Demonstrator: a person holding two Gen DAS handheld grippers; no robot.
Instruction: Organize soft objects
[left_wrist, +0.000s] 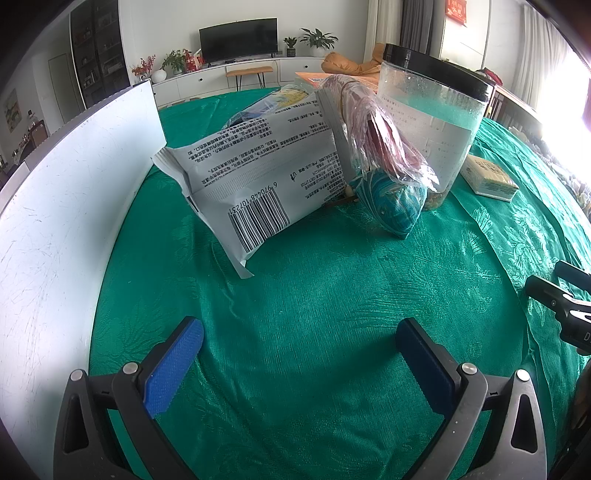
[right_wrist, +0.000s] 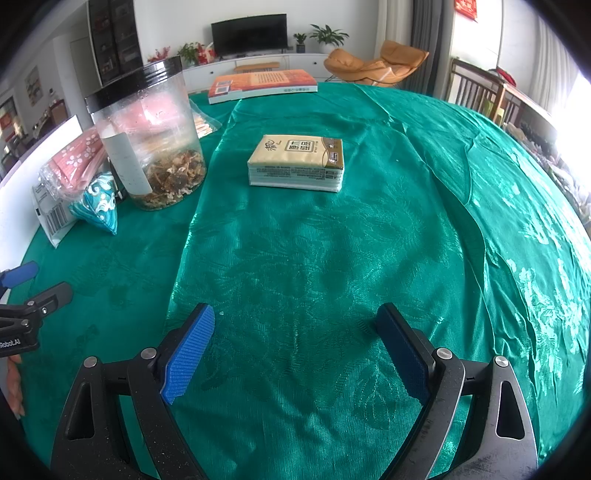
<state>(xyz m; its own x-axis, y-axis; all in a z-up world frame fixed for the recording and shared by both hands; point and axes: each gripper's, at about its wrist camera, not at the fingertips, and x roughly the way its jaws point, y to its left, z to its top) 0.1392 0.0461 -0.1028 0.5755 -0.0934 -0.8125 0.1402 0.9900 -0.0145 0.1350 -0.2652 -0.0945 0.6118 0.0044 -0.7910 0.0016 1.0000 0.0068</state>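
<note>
My left gripper (left_wrist: 299, 339) hangs open over bare green cloth, nothing between its blue pads. Ahead of it a white soft packet with a barcode (left_wrist: 258, 177) leans up off the table. Beside the packet lie a teal patterned pouch (left_wrist: 397, 205) and a clear bag of pink items (left_wrist: 380, 133). My right gripper (right_wrist: 295, 332) is open too, empty, above the cloth. A tissue pack (right_wrist: 297, 160) lies flat straight ahead of it, well beyond the fingertips. The same pouch (right_wrist: 98, 206) and pink bag (right_wrist: 72, 162) show at the left.
A clear jar with a black lid (left_wrist: 436, 110) stands behind the pouch, dried bits in its bottom (right_wrist: 171, 177). A white board (left_wrist: 62, 206) walls the left side. A book (right_wrist: 262, 85) lies at the far edge. The green tablecloth (right_wrist: 332, 258) is wrinkled on the right.
</note>
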